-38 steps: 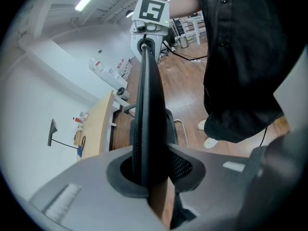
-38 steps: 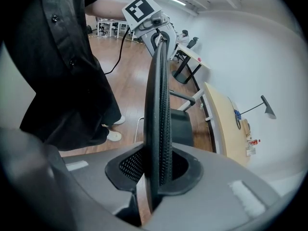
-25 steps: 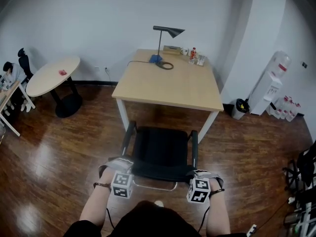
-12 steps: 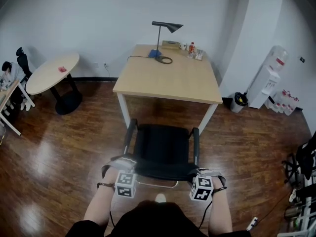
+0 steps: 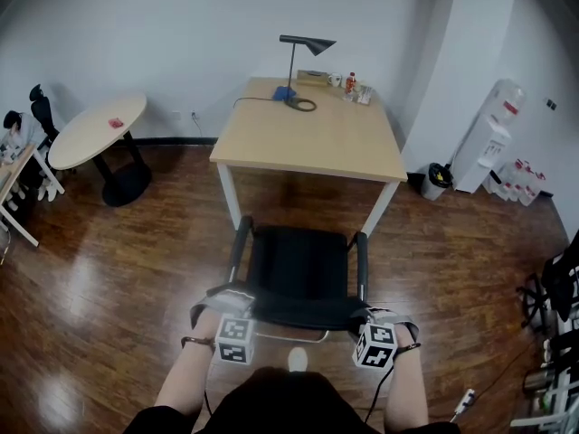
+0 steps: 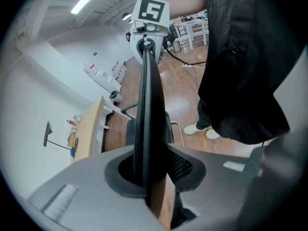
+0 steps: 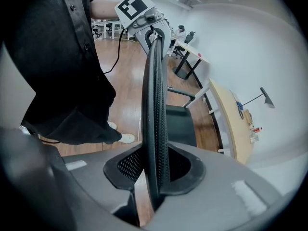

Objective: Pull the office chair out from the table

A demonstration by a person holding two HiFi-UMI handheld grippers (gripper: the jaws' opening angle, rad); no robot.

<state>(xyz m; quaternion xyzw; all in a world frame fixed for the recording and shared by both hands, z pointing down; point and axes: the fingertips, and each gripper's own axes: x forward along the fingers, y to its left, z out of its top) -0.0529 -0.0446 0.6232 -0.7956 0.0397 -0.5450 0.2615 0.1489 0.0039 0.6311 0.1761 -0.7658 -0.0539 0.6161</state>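
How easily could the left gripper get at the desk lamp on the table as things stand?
Probably not from here. The left gripper is shut on the office chair's backrest, and its seat and the whole table lie between it and the desk lamp at the far edge.

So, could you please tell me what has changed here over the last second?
The office chair has come back from the table towards the person, so more floor shows between them. Both tongs came with it. The left tongs stay clamped on the backrest's top edge. The right tongs are opening, with that edge still between them. The table kept its place.
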